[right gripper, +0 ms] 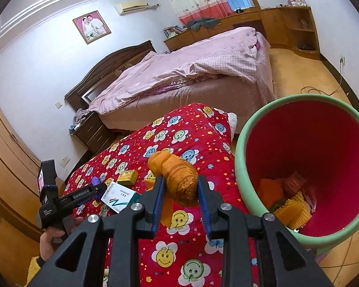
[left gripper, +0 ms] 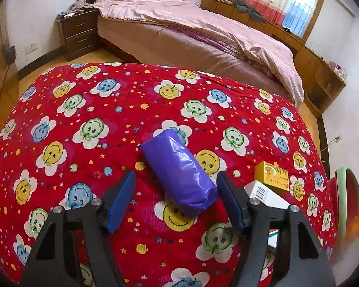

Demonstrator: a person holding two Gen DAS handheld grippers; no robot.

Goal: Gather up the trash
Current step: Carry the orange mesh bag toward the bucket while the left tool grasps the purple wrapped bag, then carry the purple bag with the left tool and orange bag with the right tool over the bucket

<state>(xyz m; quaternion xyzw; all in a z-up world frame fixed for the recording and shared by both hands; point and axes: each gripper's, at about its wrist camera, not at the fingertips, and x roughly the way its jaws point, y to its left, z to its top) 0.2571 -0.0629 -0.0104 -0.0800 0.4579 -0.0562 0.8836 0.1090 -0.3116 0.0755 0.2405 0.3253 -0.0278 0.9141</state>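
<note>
A purple plastic packet [left gripper: 177,172] lies on the red smiley-flower quilt [left gripper: 83,119]. My left gripper [left gripper: 176,175] is open and straddles the packet's near end, with a gap showing at the left pad. A yellow box [left gripper: 271,175] and a white barcoded box [left gripper: 263,192] lie just to its right. My right gripper [right gripper: 180,179] is shut on an orange mesh bundle [right gripper: 177,167], held above the quilt to the left of the bin. The red bin with a green rim [right gripper: 241,157] holds several pieces of orange and yellow trash.
A person's hand [right gripper: 50,239] grips the left tool's handle at the lower left. Beyond the quilt stand a bed with pink covers [left gripper: 179,35], a dark nightstand [left gripper: 79,33] and wooden cabinets [right gripper: 287,28]. A cable [right gripper: 323,91] trails across the wooden floor behind the bin.
</note>
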